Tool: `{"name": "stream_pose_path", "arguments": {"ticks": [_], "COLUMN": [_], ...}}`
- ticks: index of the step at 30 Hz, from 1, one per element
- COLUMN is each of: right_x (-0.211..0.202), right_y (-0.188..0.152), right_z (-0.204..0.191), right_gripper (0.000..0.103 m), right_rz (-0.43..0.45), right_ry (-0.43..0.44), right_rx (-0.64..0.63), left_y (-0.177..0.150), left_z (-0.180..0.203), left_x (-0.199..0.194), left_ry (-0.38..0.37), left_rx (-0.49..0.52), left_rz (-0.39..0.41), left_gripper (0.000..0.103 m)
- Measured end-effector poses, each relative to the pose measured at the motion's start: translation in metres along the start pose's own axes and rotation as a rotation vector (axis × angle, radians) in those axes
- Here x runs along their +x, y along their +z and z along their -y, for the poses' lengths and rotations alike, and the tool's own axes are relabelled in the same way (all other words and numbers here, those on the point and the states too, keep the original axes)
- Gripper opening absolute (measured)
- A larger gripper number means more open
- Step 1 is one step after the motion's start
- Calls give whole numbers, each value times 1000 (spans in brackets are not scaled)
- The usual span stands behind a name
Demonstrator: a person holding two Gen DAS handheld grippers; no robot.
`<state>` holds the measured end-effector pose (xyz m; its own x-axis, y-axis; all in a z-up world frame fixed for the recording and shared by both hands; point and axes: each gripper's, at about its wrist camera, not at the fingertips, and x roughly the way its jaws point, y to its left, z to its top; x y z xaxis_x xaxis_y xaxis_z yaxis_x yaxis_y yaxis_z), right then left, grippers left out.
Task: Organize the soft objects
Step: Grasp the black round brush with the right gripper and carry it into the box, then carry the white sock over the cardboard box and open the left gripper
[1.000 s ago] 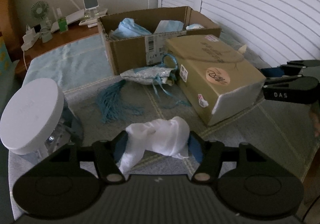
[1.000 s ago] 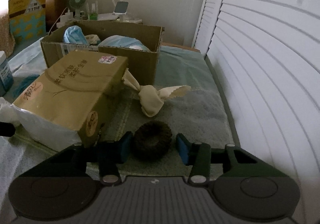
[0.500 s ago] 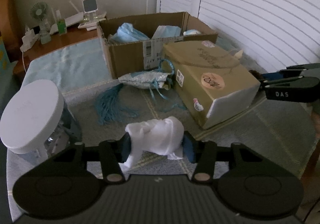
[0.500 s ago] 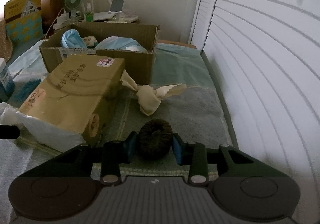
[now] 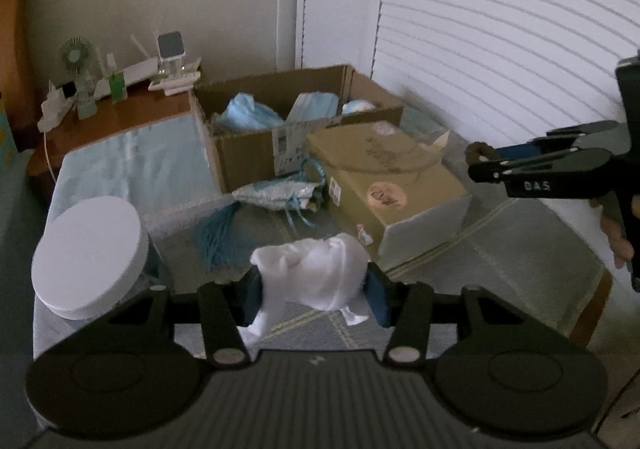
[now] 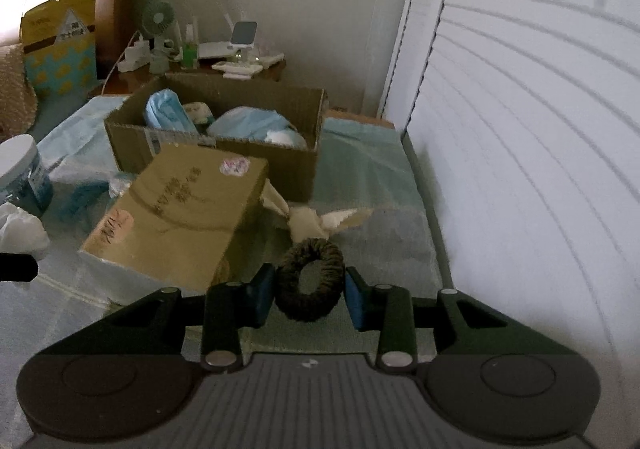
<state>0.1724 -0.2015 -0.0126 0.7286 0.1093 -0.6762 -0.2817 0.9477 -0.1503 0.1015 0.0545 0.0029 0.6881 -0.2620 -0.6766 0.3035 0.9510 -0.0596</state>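
With the left claw (image 5: pixel 314 291) clamping the white cloth (image 5: pixel 316 273) and the right claw (image 6: pixel 310 293) clamping the dark scrunchie (image 6: pixel 310 285), transfer is in hand; next, carry both over the cardboard box (image 6: pixel 216 137).

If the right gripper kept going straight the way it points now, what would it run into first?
Most likely the cream knotted cloth lying just ahead of the right gripper, which is shut on a dark scrunchie. Past the cloth stands the open cardboard box. Depth is hard to judge through this lens.
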Motion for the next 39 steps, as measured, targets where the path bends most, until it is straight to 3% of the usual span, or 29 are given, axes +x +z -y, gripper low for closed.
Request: {"name": "stream_pose_path", "arguments": {"ticks": [10,22,25,27,29,33,39], "right_x": [-12,44,59,67,69,65,52], "right_y": [50,137,145,148,146,139,128], "right_z": [-2,-25,-35,-40,-45,-50,-51], "right_gripper": [42,42,59,88,96,102,103], "right_rz": [78,109,100,82,80,64,30], "right_ry": [16,155,174,179,177,183,167], "right_rx": [-70,-124,-140,-157,-170,-182,-173], "left_y": [-1,-3,-3,-3,-3,-1,5], "left_z": [-3,-16,-21,-24,-26,-25,-23], "left_x": [-17,-18,-17,-16,-15,-14,-20], "left_ry": [-18,36,49,56,59,60,52], "left_rx": [-23,-81,-92,-97,-99,-88,-66], "left_rz": [50,62,62,58,54,49,52], "left_gripper": [51,51,51,51,51,51,51]}}
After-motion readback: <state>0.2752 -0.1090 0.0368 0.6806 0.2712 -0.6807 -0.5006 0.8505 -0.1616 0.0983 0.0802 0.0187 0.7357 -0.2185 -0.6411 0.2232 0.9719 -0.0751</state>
